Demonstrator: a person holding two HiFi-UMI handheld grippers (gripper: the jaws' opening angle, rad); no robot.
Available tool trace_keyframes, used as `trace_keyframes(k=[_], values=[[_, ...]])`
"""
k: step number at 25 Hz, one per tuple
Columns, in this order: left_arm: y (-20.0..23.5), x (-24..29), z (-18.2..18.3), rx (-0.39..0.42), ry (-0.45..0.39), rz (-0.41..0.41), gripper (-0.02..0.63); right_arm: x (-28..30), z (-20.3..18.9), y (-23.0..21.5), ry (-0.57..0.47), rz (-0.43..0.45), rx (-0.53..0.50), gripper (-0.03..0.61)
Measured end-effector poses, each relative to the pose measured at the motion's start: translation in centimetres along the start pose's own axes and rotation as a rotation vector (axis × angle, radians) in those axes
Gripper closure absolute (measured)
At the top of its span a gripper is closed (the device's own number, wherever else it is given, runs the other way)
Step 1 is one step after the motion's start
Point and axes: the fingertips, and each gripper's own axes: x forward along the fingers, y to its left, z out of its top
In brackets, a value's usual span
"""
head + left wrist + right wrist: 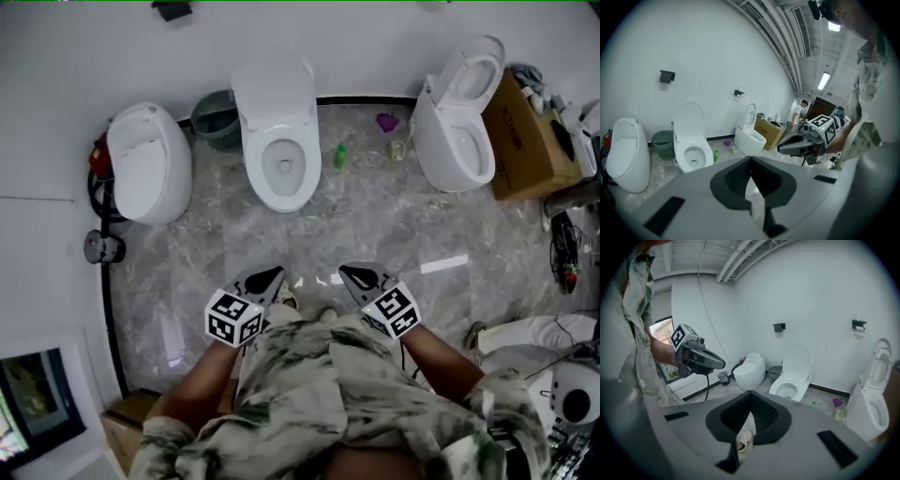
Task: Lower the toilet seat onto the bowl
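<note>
Straight ahead against the far wall stands a white toilet (279, 155) with its seat and lid (274, 92) tipped up; the left gripper view has it (692, 151) at the left, the right gripper view (791, 380) right of centre. A second toilet (457, 127) at the right also has its lid raised. My left gripper (273, 274) and right gripper (347, 271) hover side by side over the marble floor, well short of both toilets. Each is shut with nothing between its jaws (750, 160) (750, 395). Each gripper view also catches the other gripper (799, 143) (701, 359).
A closed, rounded toilet (145, 167) stands at the left with a dark hose (97, 192) beside it. A green bin (216, 118) sits between it and the middle toilet. A green bottle (340, 156) and a purple item (387, 122) lie by the wall. A cardboard box (521, 141) stands far right.
</note>
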Motion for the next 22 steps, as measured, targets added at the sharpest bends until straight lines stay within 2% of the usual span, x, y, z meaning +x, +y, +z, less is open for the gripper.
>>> trace_keyframes(k=[7, 16, 22], values=[[-4.8, -1.8, -0.5, -0.012, -0.013, -0.007, 0.591, -4.6, 0.9, 2.5, -0.058, 0.0, -0.022, 0.557], [-9.2, -3.3, -2.0, -0.008, -0.012, -0.007, 0.591, -9.0, -0.8, 4.8, -0.081, -0.019, -0.017, 0.557], [-9.8, -3.9, -2.8, -0.007, 0.003, -0.02, 0.591, -9.7, -1.6, 6.0, -0.072, -0.035, 0.004, 0.557]])
